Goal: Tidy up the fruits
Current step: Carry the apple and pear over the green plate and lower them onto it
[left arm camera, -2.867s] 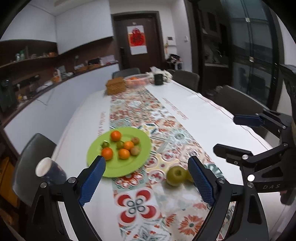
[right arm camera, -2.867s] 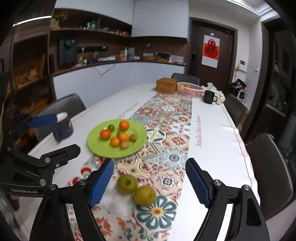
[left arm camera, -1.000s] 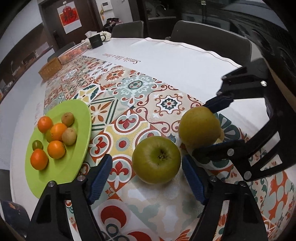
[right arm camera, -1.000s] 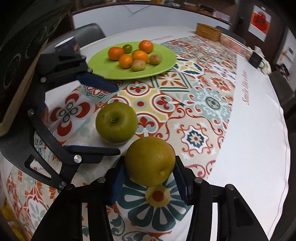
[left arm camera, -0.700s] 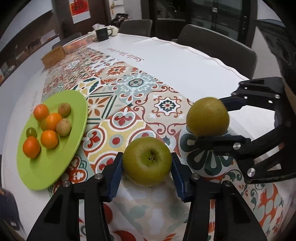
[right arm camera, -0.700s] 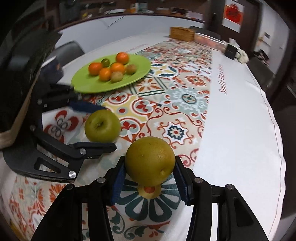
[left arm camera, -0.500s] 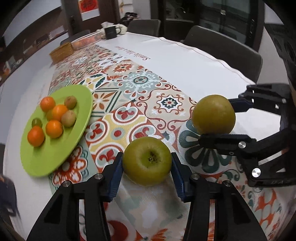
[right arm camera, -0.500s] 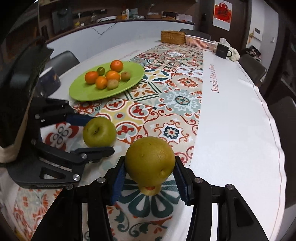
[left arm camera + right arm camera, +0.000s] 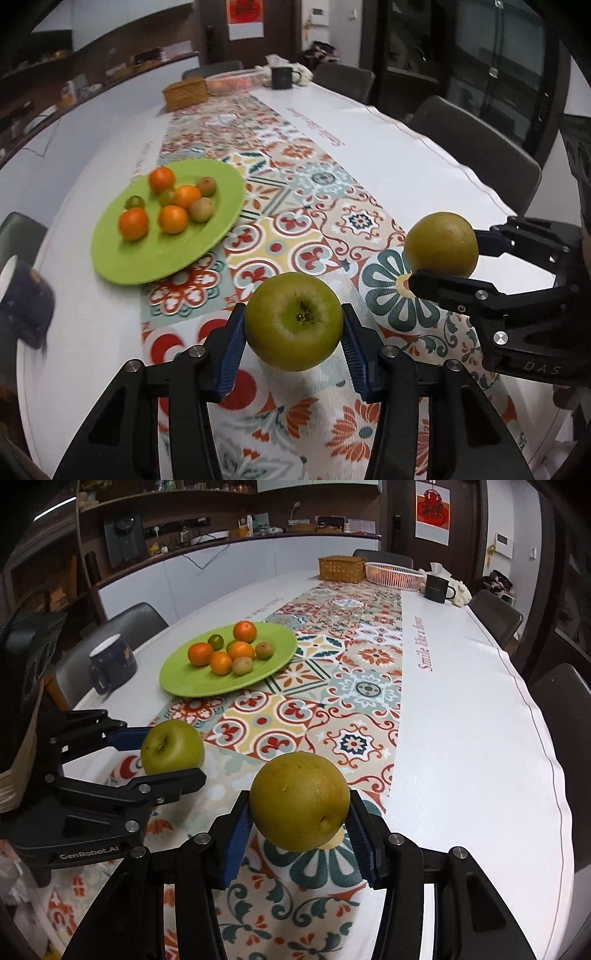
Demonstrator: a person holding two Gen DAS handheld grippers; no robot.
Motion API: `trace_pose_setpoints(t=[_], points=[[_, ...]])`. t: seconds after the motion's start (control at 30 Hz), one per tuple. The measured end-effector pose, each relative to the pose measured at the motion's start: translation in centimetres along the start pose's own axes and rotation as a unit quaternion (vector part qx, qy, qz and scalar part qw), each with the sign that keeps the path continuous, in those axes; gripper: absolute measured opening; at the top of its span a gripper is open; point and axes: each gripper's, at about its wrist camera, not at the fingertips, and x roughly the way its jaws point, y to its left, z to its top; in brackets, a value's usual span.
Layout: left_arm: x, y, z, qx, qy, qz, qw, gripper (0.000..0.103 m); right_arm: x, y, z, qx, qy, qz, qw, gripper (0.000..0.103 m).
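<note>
Showing greens, oranges and tile prints across a white table (image 9: 461,738).

Displaying a yellow-green apple (image 9: 294,321) between blue ribbed fingers (image 9: 231,354) on black frames; glowing olive-gold with faint speckles on the pear (image 9: 300,801); setting bright orange mandarins (image 9: 241,650), one dark green fruit (image 9: 215,641) and brownish-tan kiwis (image 9: 242,665) against a lime-green plate (image 9: 192,686); running down the table's middle as a patterned runner (image 9: 354,686) in red, teal, mustard and cream tile motifs, with big teal-petalled flowers; lining the white cloth with reddish lettering (image 9: 426,644); contrasting a navy mug (image 9: 110,661), a black mug (image 9: 436,587) and a tan woven box (image 9: 341,568).
</note>
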Motion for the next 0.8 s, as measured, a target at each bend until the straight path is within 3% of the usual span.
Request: trace_pose_setpoints(t=[0.8], points=[[-8.8,4.5,-2.1,-0.080,-0.078,0.076,0.9908,0.049,-4.1,5.3,2.4,-0.011,-0.073,0.021,0.997,0.050]])
